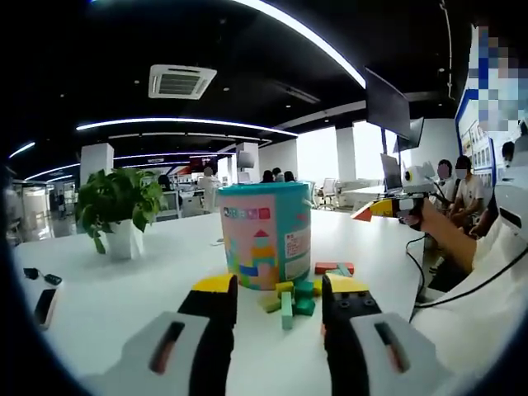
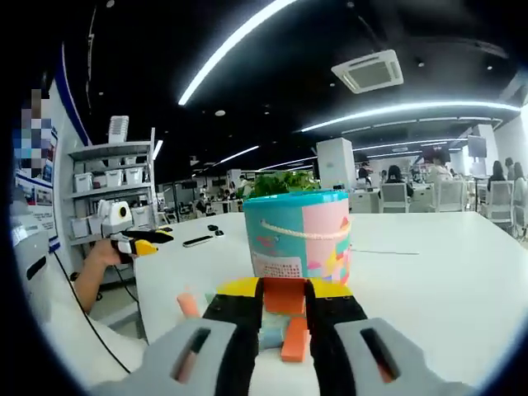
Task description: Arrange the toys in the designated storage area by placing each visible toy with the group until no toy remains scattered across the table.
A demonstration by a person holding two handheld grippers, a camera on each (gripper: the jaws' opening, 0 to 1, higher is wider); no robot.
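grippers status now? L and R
Left gripper: open, empty, green blocks between its jaws.
Right gripper: shut on an orange block.

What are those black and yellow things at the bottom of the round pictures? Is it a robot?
No robot. A person holds a claw in each hand, and a camera rides on each claw. The left gripper view looks past the left claw, which is open over green blocks on the white table. The right gripper view shows the right claw pinching an orange block. A colourful toy bucket stands just behind, and a potted plant sits farther off.
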